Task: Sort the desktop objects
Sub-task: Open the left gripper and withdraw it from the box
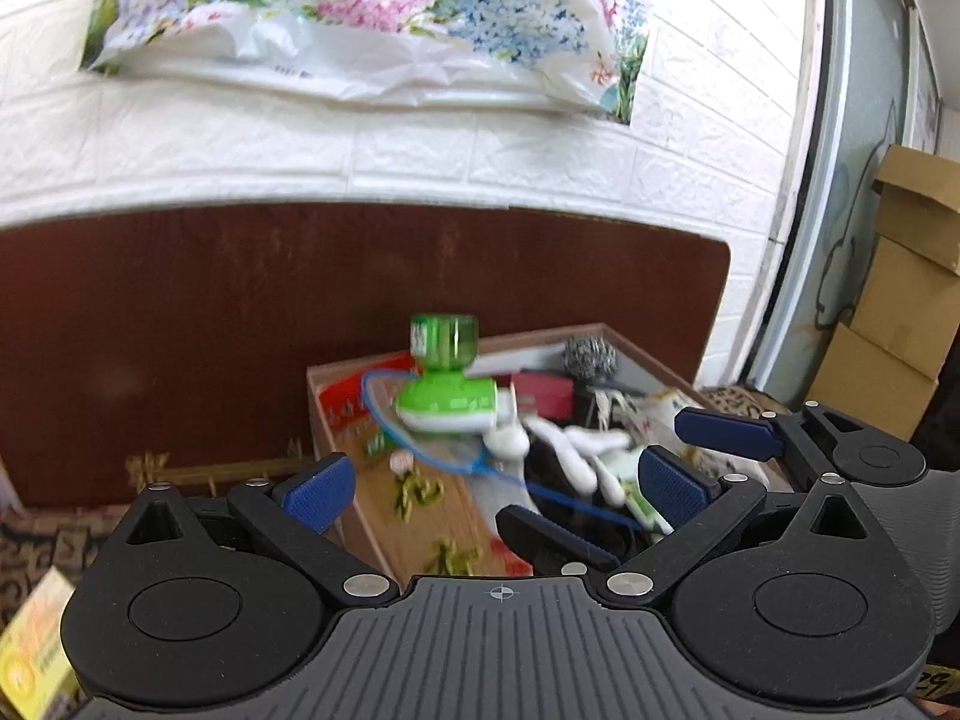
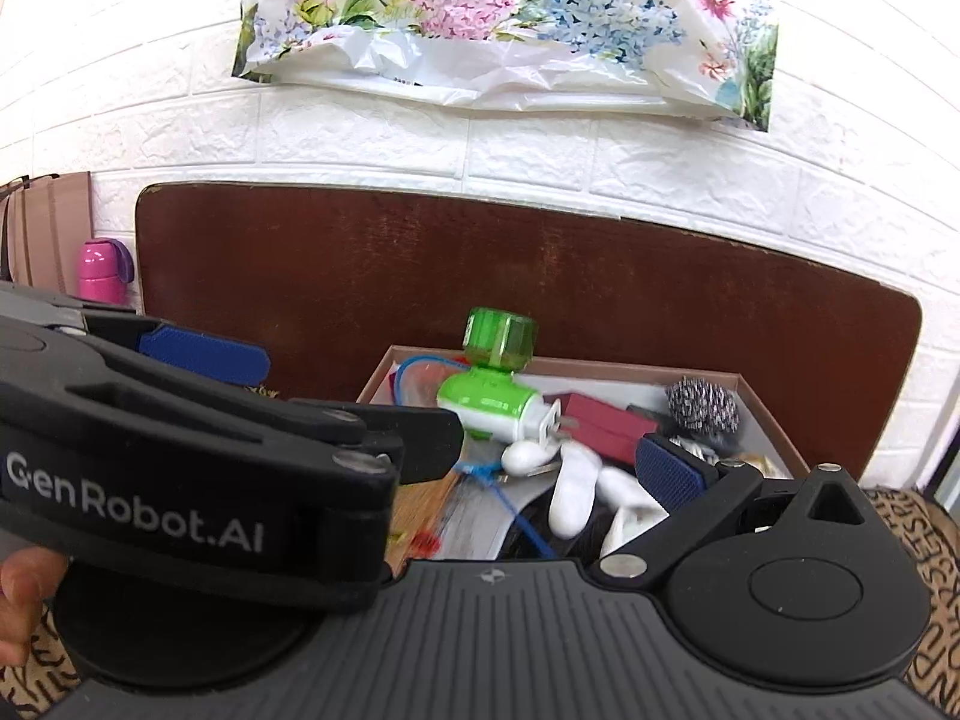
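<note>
An open cardboard box (image 1: pixel 336 420) (image 2: pixel 768 414) holds several objects: a green and white plug-in device with a clear green bottle (image 1: pixel 447 381) (image 2: pixel 492 378), a small blue-rimmed racket (image 1: pixel 420 438), white oval pieces (image 1: pixel 576 450) (image 2: pixel 573 492), a red box (image 2: pixel 600 420) and a steel scourer (image 1: pixel 591 357) (image 2: pixel 702 405). My left gripper (image 1: pixel 492 489) is open and empty just in front of the box. My right gripper (image 2: pixel 444 474) is open and empty over the box's near side; the left gripper crosses in front of it and hides its left finger.
A dark brown board (image 1: pixel 210 330) leans on the white brick wall behind the box. A flowered plastic bag (image 2: pixel 510 30) hangs above. Cardboard boxes (image 1: pixel 894 312) stand at the right. A pink flask (image 2: pixel 99 270) stands at the far left. A yellow packet (image 1: pixel 33 648) lies near left.
</note>
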The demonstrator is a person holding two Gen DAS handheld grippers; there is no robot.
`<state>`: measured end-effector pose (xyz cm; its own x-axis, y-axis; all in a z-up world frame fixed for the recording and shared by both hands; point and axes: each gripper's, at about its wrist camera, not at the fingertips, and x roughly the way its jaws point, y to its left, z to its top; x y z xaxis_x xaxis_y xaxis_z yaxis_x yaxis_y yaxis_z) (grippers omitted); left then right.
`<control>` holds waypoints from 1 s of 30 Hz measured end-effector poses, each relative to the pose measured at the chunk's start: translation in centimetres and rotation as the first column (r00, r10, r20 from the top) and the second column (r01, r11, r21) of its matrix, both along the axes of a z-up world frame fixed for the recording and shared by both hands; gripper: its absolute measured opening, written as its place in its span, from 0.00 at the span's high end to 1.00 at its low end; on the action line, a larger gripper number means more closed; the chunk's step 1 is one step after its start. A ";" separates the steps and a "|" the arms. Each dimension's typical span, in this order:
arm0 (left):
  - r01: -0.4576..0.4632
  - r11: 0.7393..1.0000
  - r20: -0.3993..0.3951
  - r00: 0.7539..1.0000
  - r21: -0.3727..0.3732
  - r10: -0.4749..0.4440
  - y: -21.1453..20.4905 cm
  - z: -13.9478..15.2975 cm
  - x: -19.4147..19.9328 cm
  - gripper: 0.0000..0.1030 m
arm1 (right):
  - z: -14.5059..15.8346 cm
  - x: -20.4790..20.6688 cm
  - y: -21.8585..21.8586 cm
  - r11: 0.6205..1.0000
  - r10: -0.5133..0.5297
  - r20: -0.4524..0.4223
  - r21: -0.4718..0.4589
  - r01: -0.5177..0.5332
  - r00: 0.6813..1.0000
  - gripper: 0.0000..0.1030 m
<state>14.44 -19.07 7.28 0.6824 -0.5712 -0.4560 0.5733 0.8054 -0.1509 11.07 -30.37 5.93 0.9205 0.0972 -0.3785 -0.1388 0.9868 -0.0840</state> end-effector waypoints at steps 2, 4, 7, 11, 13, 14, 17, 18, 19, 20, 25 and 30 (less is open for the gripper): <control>-0.009 1.000 -0.008 1.000 -0.004 0.009 0.6 -0.3 -1.0 0.00 | -0.3 -1.1 0.5 1.000 -0.003 0.000 -0.006 0.003 1.000 0.00; -0.020 1.000 -0.019 1.000 -0.008 0.020 1.2 -0.7 -2.1 0.00 | -0.6 -2.1 0.9 1.000 -0.004 0.002 -0.008 0.004 1.000 0.00; -0.032 0.999 -0.036 0.999 -0.007 0.031 1.8 -1.2 -3.6 0.00 | -1.0 -3.6 1.5 1.000 0.002 -0.002 -0.003 -0.002 1.000 0.00; -0.040 0.999 -0.057 0.998 -0.007 0.040 2.5 -1.7 -5.4 0.00 | -1.6 -5.6 2.2 1.000 -0.004 -0.011 0.014 0.004 1.000 0.00; -0.042 0.999 -0.068 0.997 -0.008 0.041 2.9 -2.0 -6.2 0.00 | -1.9 -6.6 2.5 1.000 -0.007 -0.012 0.022 0.008 1.000 0.00; -0.043 0.999 -0.071 0.997 -0.008 0.042 3.1 -2.2 -6.6 0.00 | -2.0 -7.0 2.7 1.000 -0.009 -0.014 0.021 0.009 1.000 0.00; -0.043 0.999 -0.083 0.996 -0.007 0.042 3.5 -2.6 -7.6 0.00 | -2.5 -8.0 3.2 1.000 -0.009 -0.019 0.013 0.009 1.000 0.00; -0.039 0.999 -0.088 0.995 -0.007 0.038 3.6 -2.7 -7.9 0.00 | -2.6 -8.3 3.4 1.000 -0.016 -0.020 0.012 0.016 1.000 0.00; -0.035 0.999 -0.093 0.995 -0.006 0.034 3.7 -2.9 -8.1 0.00 | -2.7 -8.6 3.6 1.000 -0.015 -0.024 0.015 0.015 1.000 0.00; -0.033 0.999 -0.098 0.995 -0.006 0.032 3.8 -3.1 -8.4 0.00 | -2.9 -8.8 3.7 1.000 -0.012 -0.028 0.021 0.012 1.000 0.00; -0.033 0.999 -0.121 0.992 -0.007 0.032 4.4 -3.8 -9.4 0.00 | -3.5 -9.9 4.6 0.999 -0.005 -0.047 0.042 0.007 0.999 0.00; -0.039 0.999 -0.136 0.990 -0.003 0.038 5.1 -4.3 -10.2 0.00 | -4.0 -10.7 5.2 0.999 -0.001 -0.065 0.047 0.004 0.998 0.00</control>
